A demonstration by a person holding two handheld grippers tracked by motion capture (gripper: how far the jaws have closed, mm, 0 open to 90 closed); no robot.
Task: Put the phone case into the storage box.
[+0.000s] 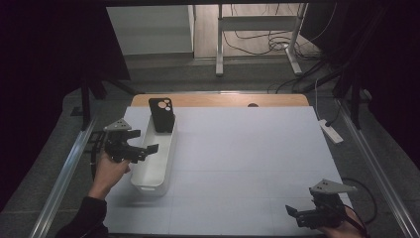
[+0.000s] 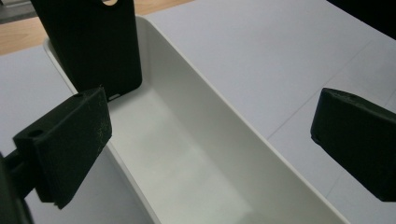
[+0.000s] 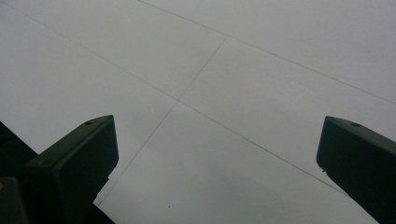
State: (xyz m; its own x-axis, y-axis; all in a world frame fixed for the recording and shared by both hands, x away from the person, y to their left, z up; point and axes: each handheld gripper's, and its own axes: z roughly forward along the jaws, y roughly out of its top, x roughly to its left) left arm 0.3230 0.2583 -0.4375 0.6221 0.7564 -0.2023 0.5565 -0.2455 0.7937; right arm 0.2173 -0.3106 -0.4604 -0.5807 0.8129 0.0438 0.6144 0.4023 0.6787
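A long white bin [image 1: 154, 168] lies on the white table sheet at the left. A black phone case [image 1: 162, 114] stands upright in its far end, leaning on the wall; in the left gripper view the phone case [image 2: 93, 46] rises at the top left, above the bare floor of the bin [image 2: 187, 158]. My left gripper [image 1: 143, 142] hovers over the bin's left rim, open, nothing between its jaws. My right gripper [image 1: 293, 214] is near the front right corner of the sheet, open and empty over bare white surface [image 3: 210, 93].
The white sheet [image 1: 247, 148] covers most of the table; a wooden strip [image 1: 223, 100] shows at its far edge. Metal rails run along both sides. A white power strip [image 1: 331, 131] lies off the right edge. Desk legs and cables stand beyond.
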